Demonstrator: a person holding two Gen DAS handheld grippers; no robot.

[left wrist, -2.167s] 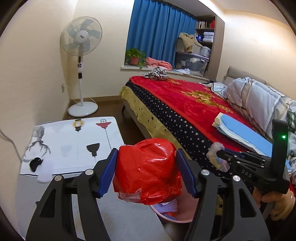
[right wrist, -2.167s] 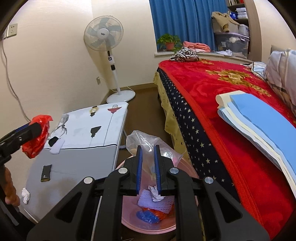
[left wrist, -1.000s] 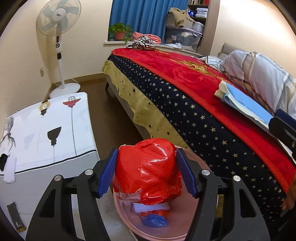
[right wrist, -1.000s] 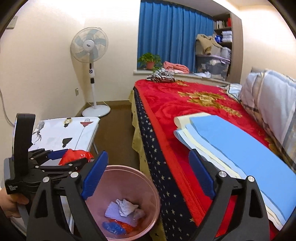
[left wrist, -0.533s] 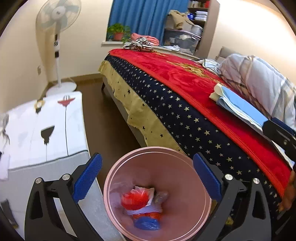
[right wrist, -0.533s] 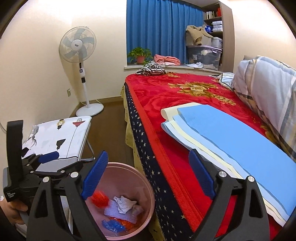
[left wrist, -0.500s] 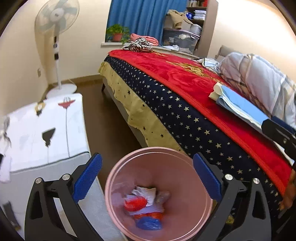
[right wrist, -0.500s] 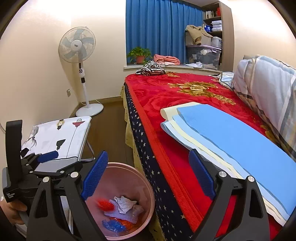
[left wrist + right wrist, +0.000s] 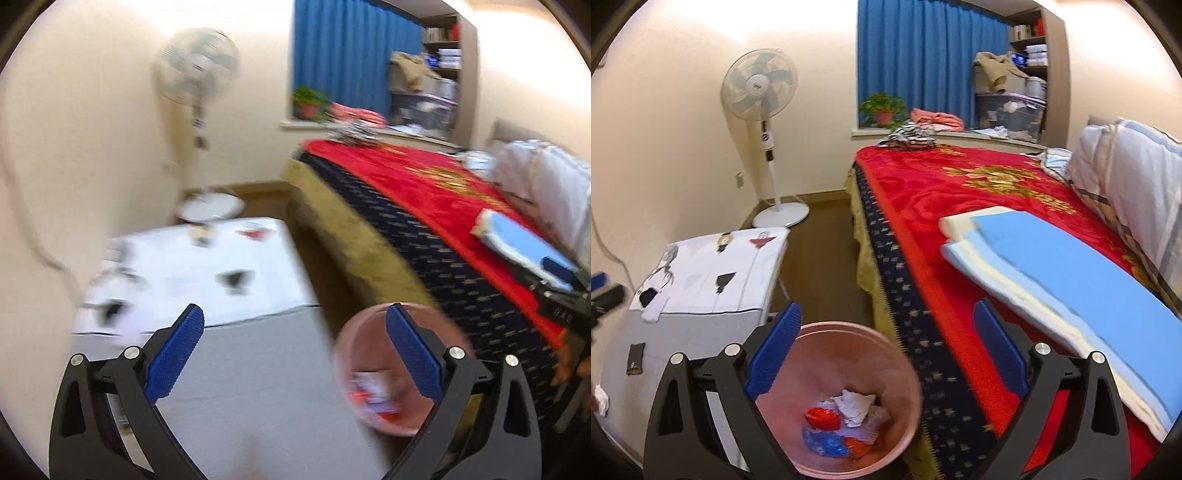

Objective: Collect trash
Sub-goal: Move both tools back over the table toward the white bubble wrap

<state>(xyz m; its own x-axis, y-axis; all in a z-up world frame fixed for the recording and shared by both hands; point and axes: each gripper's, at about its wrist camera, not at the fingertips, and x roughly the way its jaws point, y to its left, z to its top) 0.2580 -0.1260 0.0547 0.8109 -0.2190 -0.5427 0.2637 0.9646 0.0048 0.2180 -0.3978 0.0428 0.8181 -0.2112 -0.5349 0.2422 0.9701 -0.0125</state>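
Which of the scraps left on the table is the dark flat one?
The small black wrapper lying flat on the table's grey near part. The other scrap, at the near-left edge, is a crumpled white wad.

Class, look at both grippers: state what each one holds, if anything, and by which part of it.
Nothing is held. The left gripper and the right gripper both stand open and empty; the red bag lies in the pink bin.
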